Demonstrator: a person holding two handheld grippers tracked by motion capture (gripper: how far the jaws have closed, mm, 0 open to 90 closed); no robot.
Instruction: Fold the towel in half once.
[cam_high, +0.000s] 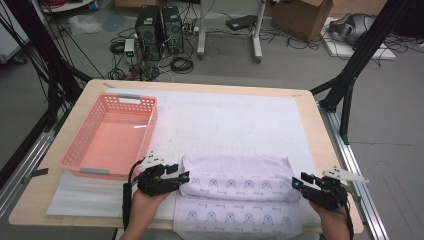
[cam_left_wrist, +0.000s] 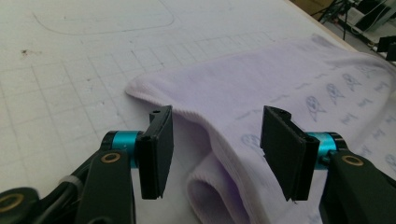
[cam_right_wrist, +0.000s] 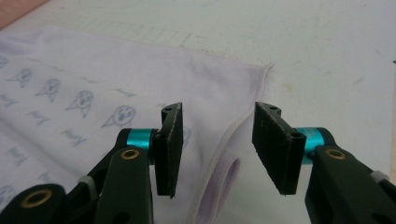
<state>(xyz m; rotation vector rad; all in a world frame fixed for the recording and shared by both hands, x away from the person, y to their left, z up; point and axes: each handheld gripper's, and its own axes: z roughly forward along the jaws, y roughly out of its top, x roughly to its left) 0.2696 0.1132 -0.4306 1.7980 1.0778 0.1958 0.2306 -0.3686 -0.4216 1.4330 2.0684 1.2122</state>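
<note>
The pale lilac cloth with a small printed blue pattern (cam_high: 235, 192) lies folded over on itself at the near edge of the light wooden desk (cam_high: 310, 107), on top of a white gridded mat (cam_high: 240, 120) that covers most of the desk. Its upper layer forms a soft roll running from left to right, with a flatter layer showing below it toward the person. The left tool (cam_high: 183, 176) sits at the left end of that fold, and the left gripper view shows its two black pads (cam_left_wrist: 156, 151) standing apart, with the rounded edge of the cloth (cam_left_wrist: 280, 93) between them but not pressed by either pad. The right tool (cam_high: 298, 181) sits at the right end of the fold; in the right gripper view its jaws are likewise spread, the hemmed corner of the cloth (cam_right_wrist: 116, 79) lying loose in the gap. A pink plastic basket with perforated walls (cam_high: 75, 150) stands on the desk to the left, just beside the left tool.
</note>
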